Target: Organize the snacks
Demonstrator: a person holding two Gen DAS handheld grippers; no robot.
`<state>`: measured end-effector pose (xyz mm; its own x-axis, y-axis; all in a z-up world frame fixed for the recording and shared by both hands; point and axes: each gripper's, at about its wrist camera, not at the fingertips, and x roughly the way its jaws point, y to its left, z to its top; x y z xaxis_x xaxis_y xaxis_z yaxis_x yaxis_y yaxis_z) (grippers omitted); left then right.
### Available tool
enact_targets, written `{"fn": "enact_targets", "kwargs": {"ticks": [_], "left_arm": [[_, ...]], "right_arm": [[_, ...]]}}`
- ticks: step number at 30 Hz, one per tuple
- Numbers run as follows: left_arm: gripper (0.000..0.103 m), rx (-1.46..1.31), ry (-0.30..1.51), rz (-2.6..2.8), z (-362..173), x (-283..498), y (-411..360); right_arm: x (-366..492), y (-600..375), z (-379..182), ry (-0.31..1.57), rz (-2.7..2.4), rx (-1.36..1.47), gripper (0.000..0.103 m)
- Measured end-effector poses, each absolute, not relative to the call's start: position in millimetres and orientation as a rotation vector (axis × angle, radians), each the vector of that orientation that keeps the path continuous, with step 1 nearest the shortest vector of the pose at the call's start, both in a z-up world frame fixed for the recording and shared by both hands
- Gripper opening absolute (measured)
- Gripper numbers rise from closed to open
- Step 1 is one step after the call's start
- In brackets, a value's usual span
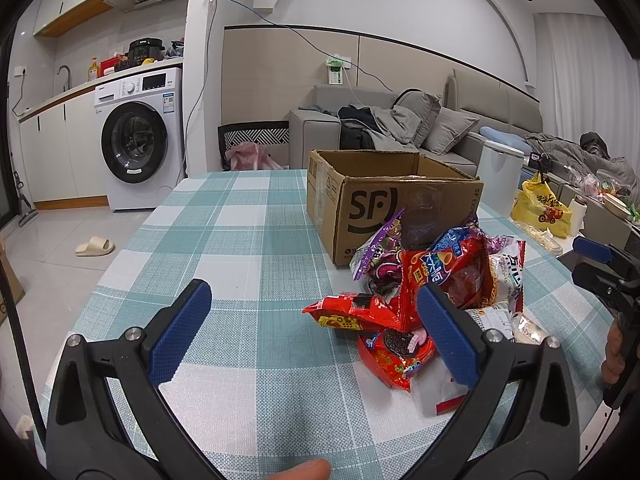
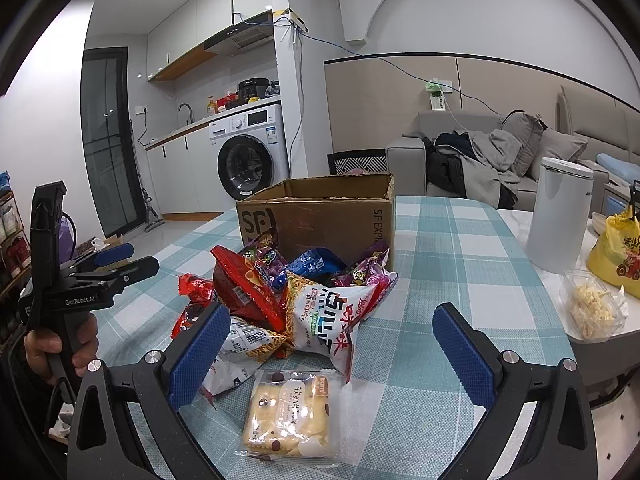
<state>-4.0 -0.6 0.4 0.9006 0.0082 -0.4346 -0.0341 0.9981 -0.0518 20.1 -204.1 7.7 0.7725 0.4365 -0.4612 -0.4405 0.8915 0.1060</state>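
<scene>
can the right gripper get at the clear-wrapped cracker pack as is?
Probably yes. The cracker pack lies flat on the tablecloth, apart from the snack pile and nearest the right gripper, whose jaws are open with nothing between them. Being flat, it may need a low pinch.

one open cardboard box [image 2: 320, 216] printed "sf" stands on the checked tablecloth [image 1: 248, 240]. the snack pile holds about nine packets, some overlapping so the count is unsure: three red ones including a cookie packet [image 1: 396, 350], two purple [image 1: 380, 252], one blue [image 2: 314, 264], two white noodle packets [image 2: 336, 320], and one clear biscuit pack [image 2: 290, 414]. two grippers: left gripper [image 1: 314, 332], right gripper [image 2: 332, 354]. one washing machine [image 1: 138, 136].
</scene>
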Motion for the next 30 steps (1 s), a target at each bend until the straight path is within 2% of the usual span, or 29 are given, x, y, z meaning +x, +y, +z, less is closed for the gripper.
{"fn": "enact_targets", "kwargs": {"ticks": [22,30], "left_arm": [[0.102,-0.058,0.454,0.019,4,-6,-1],[0.102,-0.038,0.483,0.022,2,-1,-7]], "right_arm": [[21,-205,6,0.504,0.470,-0.012,0.103],[33,-208,0,0.561,0.435,0.003,0.103]]}}
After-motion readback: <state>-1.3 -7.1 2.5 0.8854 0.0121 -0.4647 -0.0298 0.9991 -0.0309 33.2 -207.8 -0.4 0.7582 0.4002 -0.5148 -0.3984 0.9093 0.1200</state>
